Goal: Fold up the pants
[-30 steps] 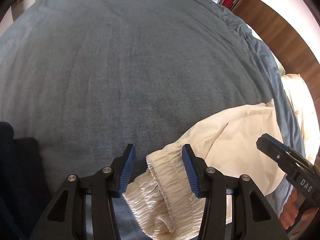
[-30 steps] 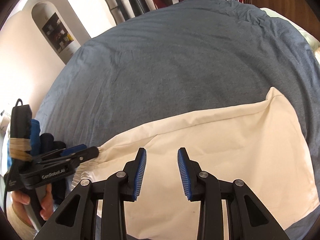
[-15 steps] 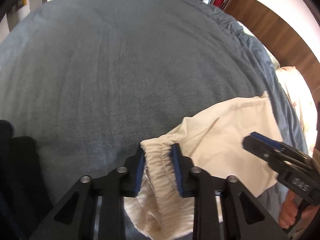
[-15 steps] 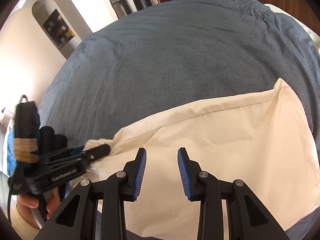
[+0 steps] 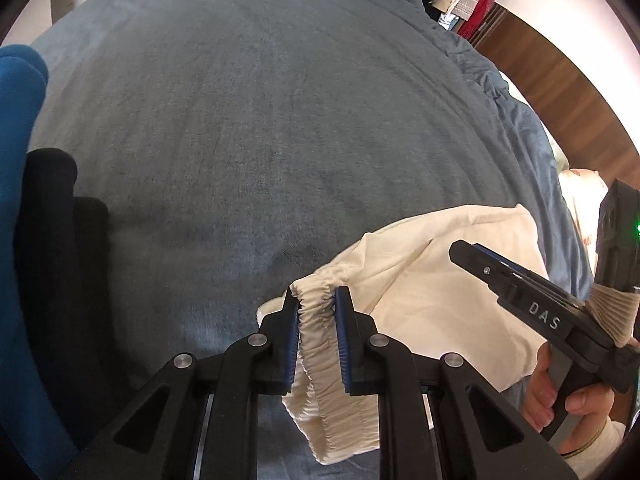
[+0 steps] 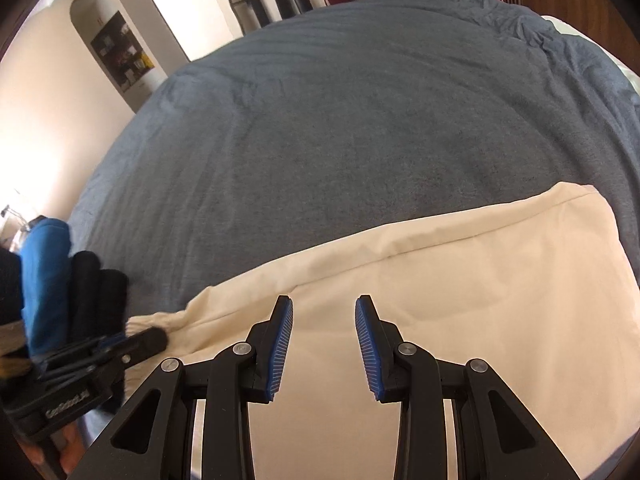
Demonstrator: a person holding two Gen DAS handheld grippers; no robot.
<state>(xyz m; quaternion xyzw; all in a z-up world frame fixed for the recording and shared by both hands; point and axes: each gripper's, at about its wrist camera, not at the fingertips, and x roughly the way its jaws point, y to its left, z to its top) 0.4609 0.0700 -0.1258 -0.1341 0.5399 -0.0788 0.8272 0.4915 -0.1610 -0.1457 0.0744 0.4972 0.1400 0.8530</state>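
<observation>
Bed (image 5: pixel 280 120) fills both views, covered in a grey-blue sheet (image 6: pixel 360 120), wrinkled at the far right edge. Far edge cut by the fisheye rim; clothes hanging beyond it, too small to make out. Wood panel wall (image 5: pixel 560 92) at far right. Arched wall niche (image 6: pixel 116 52) at far left in the right wrist view, contents blurred.

Cream pants (image 6: pixel 460 300) lie on the near right part of the bed, spread flat, the near edge cut off by the frame and the claw arms. Far right corner of the fabric is slightly peaked. Elastic waistband (image 5: pixel 320 332) is at the near left end, gathered and lifted off the sheet; its lower part hangs behind the claw arms, partly hidden.

Dark and blue rolled clothes (image 5: pixel 44 200) sit at near left on the bed, cut off by the frame, blurred in the right wrist view.

Left claw (image 5: pixel 317 332) is closed down on the waistband, ruched fabric pinched between both blue pads. Right claw (image 6: pixel 323 344) is wide apart, holding nothing, hovering over the flat cream fabric; contact with the cloth cannot be told. Right hand (image 5: pixel 560 396) on its handle is partly cut off at the near right.
</observation>
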